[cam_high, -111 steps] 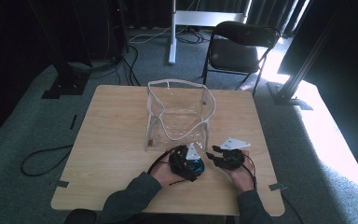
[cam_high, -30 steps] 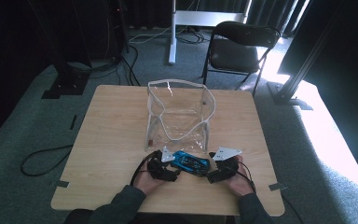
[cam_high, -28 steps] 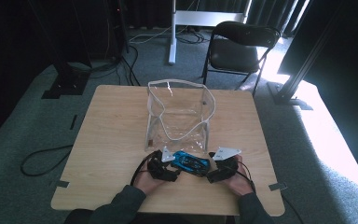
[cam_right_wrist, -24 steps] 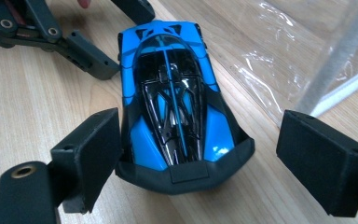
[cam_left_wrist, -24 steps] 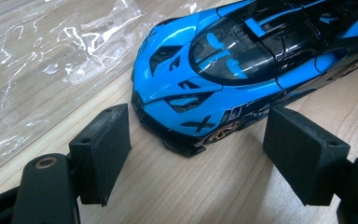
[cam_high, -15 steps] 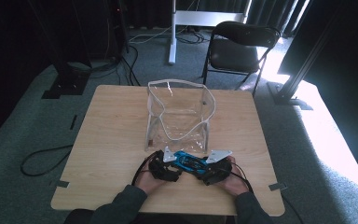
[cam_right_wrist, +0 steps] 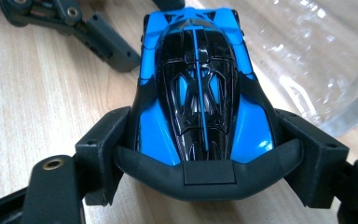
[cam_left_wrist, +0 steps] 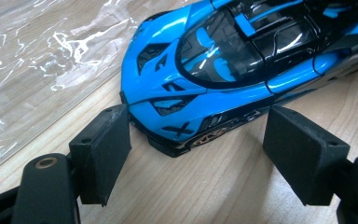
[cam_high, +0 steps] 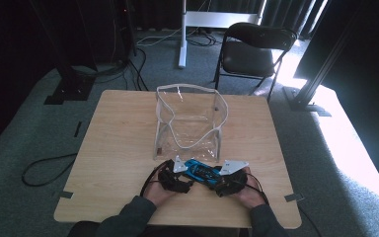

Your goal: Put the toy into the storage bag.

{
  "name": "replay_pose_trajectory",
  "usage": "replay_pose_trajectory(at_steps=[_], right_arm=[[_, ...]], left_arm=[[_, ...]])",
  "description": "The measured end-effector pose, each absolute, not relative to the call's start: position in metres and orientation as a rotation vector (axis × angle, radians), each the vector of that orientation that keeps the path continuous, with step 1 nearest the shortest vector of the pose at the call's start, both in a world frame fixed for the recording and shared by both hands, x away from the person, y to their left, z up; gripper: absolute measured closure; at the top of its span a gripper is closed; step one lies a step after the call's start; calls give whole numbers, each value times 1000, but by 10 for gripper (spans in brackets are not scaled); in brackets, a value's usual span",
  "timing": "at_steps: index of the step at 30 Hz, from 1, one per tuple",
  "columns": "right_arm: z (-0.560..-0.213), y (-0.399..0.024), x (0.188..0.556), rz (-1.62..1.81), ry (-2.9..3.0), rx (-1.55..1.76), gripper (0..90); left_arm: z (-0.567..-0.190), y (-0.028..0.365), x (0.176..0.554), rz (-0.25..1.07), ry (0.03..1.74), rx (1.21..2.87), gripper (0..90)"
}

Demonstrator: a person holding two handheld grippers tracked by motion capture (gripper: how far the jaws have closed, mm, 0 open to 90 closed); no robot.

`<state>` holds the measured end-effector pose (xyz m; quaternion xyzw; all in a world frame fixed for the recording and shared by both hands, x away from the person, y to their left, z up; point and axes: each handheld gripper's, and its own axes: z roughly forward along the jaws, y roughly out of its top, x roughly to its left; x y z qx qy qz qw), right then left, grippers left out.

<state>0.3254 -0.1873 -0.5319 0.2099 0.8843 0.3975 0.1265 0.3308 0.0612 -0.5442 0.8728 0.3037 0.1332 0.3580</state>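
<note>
Because the blue toy sports car (cam_high: 203, 171) lies on the wooden worktop (cam_high: 118, 148) just in front of the clear plastic bag (cam_high: 190, 121), it is flanked by both tools at once, and the bag, standing upright with its mouth open, is judged to be where the car is meant to go.

To the left of the car, the left gripper (cam_left_wrist: 196, 154) is held low at its nose. In the left gripper view its fingers (cam_left_wrist: 103, 148) are seen spread wide: one pad stands touching or just short of the front corner, the other stands apart from the side near the front wheel. Nothing is gripped there; the hold appears to be one of readiness or steadying rather than carrying.

The car itself is set lengthwise between the two tools, its wheels on the worktop and one flank near the foot of the bag, whose crinkled wall is seen beside it in both gripper views.

To the right of the car, the right gripper (cam_right_wrist: 205, 154) is brought in over the tail. Its fingers (cam_right_wrist: 105, 154) are drawn in against both rear flanks, just ahead of the black rear wing, so the car is taken to be clamped at its tail; whether it is squeezed firmly cannot be told.
</note>
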Motion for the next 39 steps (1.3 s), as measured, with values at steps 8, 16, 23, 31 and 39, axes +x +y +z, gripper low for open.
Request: replay_pose_trajectory(at_steps=[8, 16, 23, 31, 39], right_arm=[[-514, -194, 320, 1237, 2500, 614, 245], [-493, -200, 317, 1316, 2435, 632, 245], [-483, -207, 316, 1358, 2390, 644, 246], [-477, -213, 316, 1365, 2362, 658, 245], [-466, -222, 315, 1370, 2322, 674, 246]], left_arm=[[-545, 62, 330, 343, 779, 2246, 236], [-545, 62, 329, 346, 780, 2241, 236], [-545, 62, 329, 347, 780, 2241, 236], [-545, 62, 329, 346, 780, 2241, 236], [-545, 62, 329, 346, 780, 2241, 236]])
